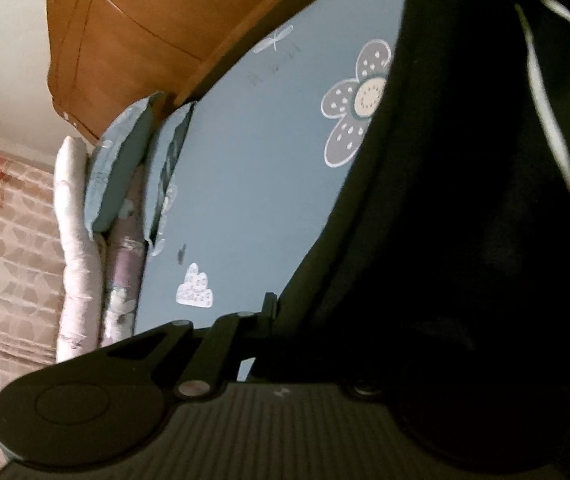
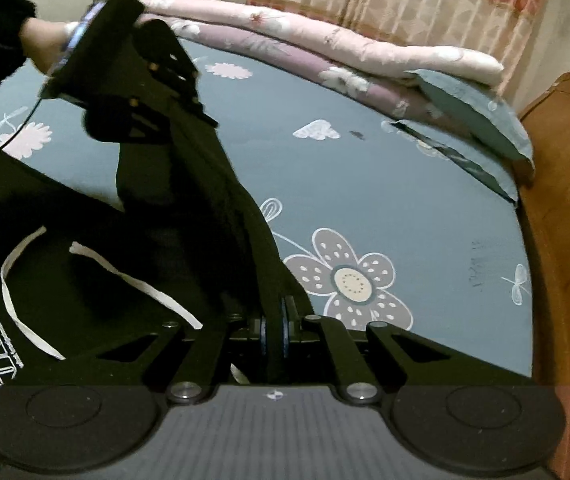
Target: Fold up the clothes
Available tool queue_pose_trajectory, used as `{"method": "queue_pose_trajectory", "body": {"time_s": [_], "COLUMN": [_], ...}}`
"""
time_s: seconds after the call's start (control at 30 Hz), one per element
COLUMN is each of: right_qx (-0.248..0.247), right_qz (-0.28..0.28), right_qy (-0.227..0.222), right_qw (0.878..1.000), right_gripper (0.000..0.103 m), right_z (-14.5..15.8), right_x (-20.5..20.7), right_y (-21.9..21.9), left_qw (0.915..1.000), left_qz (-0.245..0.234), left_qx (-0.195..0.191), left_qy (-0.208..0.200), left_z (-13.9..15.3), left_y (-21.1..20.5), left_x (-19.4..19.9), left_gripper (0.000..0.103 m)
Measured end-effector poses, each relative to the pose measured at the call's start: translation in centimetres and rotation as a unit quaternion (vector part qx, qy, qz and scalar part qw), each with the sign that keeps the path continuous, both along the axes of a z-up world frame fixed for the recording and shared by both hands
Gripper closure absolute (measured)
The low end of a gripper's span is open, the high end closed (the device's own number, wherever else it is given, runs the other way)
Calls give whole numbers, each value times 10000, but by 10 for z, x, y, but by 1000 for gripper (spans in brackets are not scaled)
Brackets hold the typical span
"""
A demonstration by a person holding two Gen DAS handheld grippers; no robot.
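A black garment (image 2: 85,248) with a white drawstring (image 2: 145,288) and white lettering lies partly lifted over the blue flowered bedsheet (image 2: 365,180). My right gripper (image 2: 273,320) is shut, its blue pads pinching a taut edge of the black cloth. Up at the left, my left gripper (image 2: 201,116), held by a person's hand (image 2: 41,44), is shut on the same edge further along. In the left wrist view the black garment (image 1: 465,200) covers the right side and hides one finger of the left gripper (image 1: 281,312); the drawstring (image 1: 545,100) hangs across it.
Folded pink and purple quilts (image 2: 325,40) and two blue pillows (image 2: 477,112) line the far side of the bed. A wooden headboard (image 2: 565,200) stands at the right. Patterned curtains (image 2: 405,0) hang behind. Bare bedsheet (image 1: 245,160) lies beside the garment.
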State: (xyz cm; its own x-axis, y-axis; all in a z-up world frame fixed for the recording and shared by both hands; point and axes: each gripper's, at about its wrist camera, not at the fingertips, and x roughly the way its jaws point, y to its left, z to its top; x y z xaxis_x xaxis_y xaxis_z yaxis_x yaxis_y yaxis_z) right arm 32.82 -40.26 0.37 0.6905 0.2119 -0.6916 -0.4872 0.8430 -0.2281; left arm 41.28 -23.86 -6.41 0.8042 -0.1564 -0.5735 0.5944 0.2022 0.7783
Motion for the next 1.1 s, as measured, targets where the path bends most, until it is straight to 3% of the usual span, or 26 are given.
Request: {"method": "queue_pose_trajectory", "body": {"time_s": [0.47, 0.77, 1.1], "right_qx": [-251, -658, -1008], "right_qz": [-172, -17, -4], "right_qy": [-375, -138, 314], "right_qw": [9988, 9977, 9944], "right_gripper": [95, 95, 95], "right_z": [22, -3, -54], "right_x": [-58, -92, -100], "right_y": [0, 9, 18], "left_qw": [9985, 9944, 9921], "left_qz": [-494, -1045, -1071], "left_qx": [-230, 107, 111], "left_qy": [-52, 111, 644], "left_z": [46, 12, -33], "left_y": [12, 8, 0], "left_x": [-123, -186, -204], "left_gripper": [101, 101, 101]}}
